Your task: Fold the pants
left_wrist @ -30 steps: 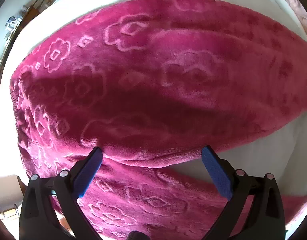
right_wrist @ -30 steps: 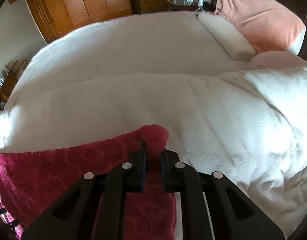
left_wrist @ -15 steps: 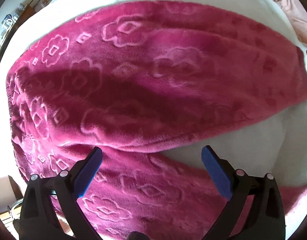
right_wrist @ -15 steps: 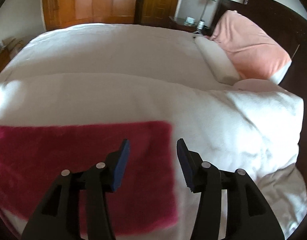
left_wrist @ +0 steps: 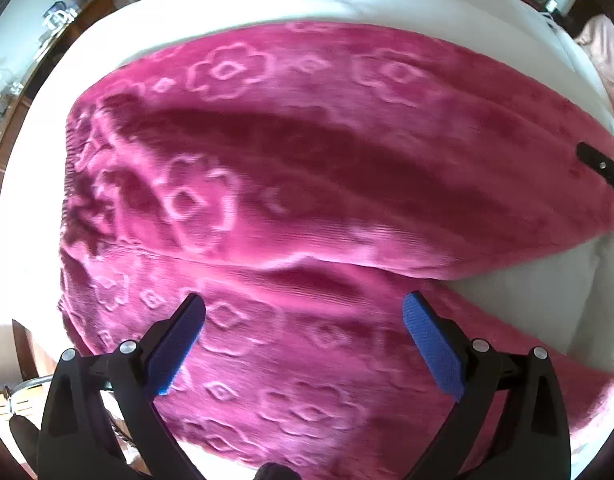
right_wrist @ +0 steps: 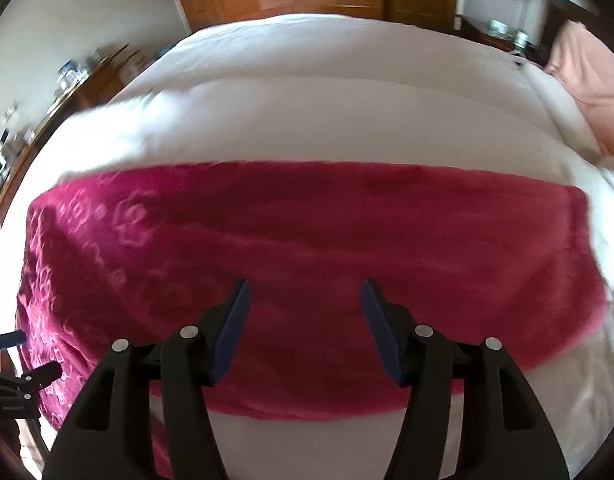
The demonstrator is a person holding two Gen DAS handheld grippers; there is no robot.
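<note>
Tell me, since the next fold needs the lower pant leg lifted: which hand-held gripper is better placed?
Probably left. The left hand-held gripper hovers open right over the lower leg of the pants. The right hand-held gripper, jaws just opened and empty, sits over the upper leg.

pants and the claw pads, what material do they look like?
Pants: looks like plush fleece, matte magenta, fuzzy nap with embossed flower outlines. Left claw pads: probably rubber or foam, blue with a fine grid texture, on black frames that look like plastic.
</note>
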